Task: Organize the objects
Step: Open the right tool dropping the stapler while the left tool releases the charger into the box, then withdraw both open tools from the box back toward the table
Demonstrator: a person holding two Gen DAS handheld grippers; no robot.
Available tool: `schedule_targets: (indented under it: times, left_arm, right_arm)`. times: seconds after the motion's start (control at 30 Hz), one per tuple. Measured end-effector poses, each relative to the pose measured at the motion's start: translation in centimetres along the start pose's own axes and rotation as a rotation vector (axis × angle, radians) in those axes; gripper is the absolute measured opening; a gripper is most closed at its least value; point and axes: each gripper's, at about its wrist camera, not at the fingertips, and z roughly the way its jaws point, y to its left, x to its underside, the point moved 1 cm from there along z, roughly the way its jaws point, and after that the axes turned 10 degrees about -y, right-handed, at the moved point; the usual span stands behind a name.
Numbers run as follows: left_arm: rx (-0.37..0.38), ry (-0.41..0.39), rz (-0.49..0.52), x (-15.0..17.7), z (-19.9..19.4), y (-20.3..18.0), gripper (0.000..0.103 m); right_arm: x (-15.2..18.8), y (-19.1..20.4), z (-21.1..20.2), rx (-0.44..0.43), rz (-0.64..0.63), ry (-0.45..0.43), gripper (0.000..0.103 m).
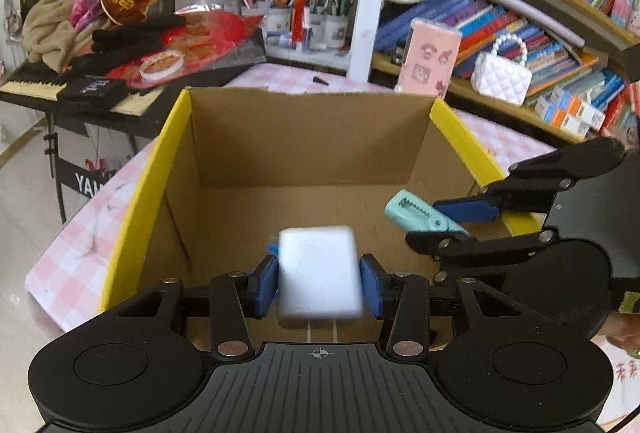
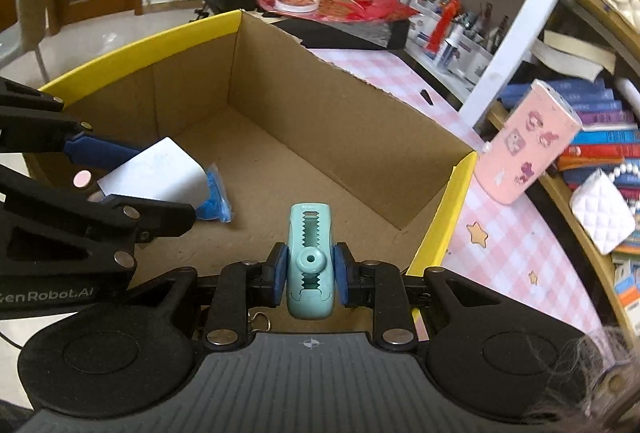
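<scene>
- An open cardboard box [image 1: 308, 137] with yellow rims sits on a tabletop [image 2: 516, 245] covered in pink-and-white check; everything below is placed relative to this box.
- Behind the box stand a keyboard [image 1: 36, 79] piled with cloth and red decorations, and white cubbies of pen cups [image 1: 304, 21]; to its right run shelves of books [image 1: 532, 33], with a white quilted purse [image 1: 502, 75] and a pink case [image 1: 430, 59] near the box's far right corner.
- The left gripper [image 1: 319, 283] hangs over the box's near edge, its blue pads pressed on the sides of a white block [image 1: 318, 269].
- The right gripper [image 2: 309, 275] reaches over the box's right rim, clamped tight on a mint-green eraser holder [image 2: 310, 257].
- The white block is motion-blurred in the left wrist view, and whether it touches the box floor cannot be told.
- A scrap of blue plastic [image 2: 214, 199] lies on the box floor beside the block; the left wrist view shows only a sliver of it.
- Only the right wrist view shows the star stickers [image 2: 476, 233] on the tabletop right of the box.
</scene>
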Motion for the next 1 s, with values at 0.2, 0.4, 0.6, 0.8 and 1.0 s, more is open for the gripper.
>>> schedule_targets:
  times: [0.2,0.4,0.6,0.8,1.0]
  left_arm:
    - [0.014,-0.125,-0.031,-1.5,-1.2,-0.1,0.069]
    - [0.037,-0.245,-0.028,-3.3,-3.4,-1.1,0.078]
    - [0.025,-0.325,-0.020,-4.1,-6.4,-0.9,0.085]
    - [-0.005,-0.332,-0.021,-2.8,-9.4,0.1,0.086]
    - [-0.007,-0.317,-0.038,-0.5,-11.7,0.9,0.088]
  right_arm:
    - [0.0,-0.4,-0.4,-0.015,0.018,-0.031,0.037]
    - [-0.3,-0.4,-2.7,-0.006,0.106,-0.120,0.037]
    - [-0.1,0.1,-6.5,0.071,0.183,-0.219,0.038]
    - [0.8,1.2,-10.0,0.149,0.276,-0.297,0.038]
    - [2.6,2.6,-12.8,0.224,0.421,-0.311,0.039]
